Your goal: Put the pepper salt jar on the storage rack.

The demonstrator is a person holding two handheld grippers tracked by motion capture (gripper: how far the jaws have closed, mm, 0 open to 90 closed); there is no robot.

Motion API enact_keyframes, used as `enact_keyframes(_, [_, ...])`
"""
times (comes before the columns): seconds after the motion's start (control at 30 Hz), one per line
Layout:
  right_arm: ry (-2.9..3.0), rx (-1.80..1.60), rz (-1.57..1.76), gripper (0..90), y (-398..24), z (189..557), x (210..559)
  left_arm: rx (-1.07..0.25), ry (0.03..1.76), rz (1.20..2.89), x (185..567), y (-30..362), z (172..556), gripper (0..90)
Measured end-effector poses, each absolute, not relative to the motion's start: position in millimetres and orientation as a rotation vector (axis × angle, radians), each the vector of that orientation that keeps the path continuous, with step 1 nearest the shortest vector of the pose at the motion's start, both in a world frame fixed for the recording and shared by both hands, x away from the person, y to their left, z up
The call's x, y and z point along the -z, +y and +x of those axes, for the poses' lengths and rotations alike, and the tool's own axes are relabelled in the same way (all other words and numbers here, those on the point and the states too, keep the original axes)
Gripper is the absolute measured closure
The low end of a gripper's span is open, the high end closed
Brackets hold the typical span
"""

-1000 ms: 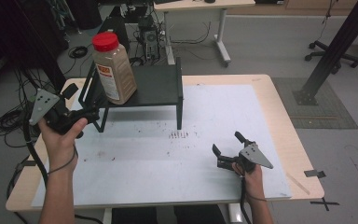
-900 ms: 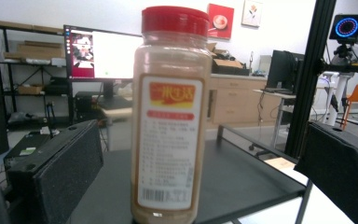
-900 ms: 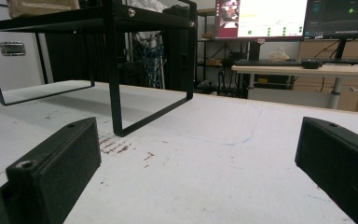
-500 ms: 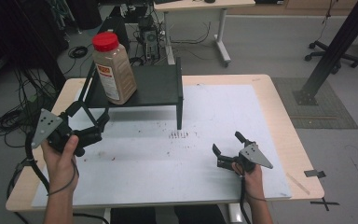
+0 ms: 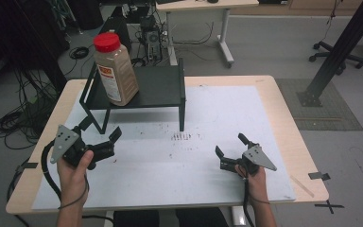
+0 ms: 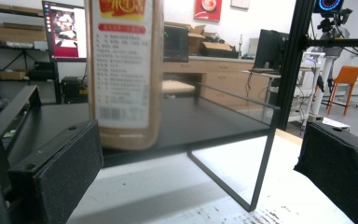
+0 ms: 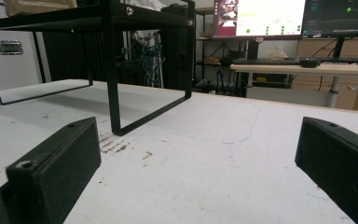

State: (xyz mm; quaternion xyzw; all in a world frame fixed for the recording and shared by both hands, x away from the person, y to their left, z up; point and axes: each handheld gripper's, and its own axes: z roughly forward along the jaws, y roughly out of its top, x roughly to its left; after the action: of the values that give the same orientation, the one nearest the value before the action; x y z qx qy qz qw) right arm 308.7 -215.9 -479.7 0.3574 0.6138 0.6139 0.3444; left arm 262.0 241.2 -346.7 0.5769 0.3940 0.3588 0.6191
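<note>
A tall spice jar [image 5: 115, 71] with a red lid stands on the left part of a black metal shelf [image 5: 156, 87]. My left gripper [image 5: 100, 131] is open and empty. It hovers over the white mat in front of the shelf's left leg and points at the shelf. Its own view has the jar [image 6: 123, 70] close ahead on the shelf [image 6: 205, 121], between the spread jaws. My right gripper [image 5: 231, 145] is open and empty, low over the mat at the front right. Its view faces the shelf's right leg [image 7: 114, 74].
A white mat [image 5: 227, 104] covers the wooden table [image 5: 283, 109]. Brown speckles [image 5: 184, 137] lie near the shelf's front right leg. Cables and desks fill the floor beyond the table. Between the two grippers there is only bare mat.
My left gripper has come back from beside the shelf's left end toward the table's near edge and slightly right. The right gripper has stayed put.
</note>
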Motion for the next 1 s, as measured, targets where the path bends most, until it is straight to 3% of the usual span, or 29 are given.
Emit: enact_keyframes(1.0, [1.603, -1.588, 0.928, 0.0, -216, 309, 479, -0.88, 0.944, 1.292, 424, 217, 252, 0.4])
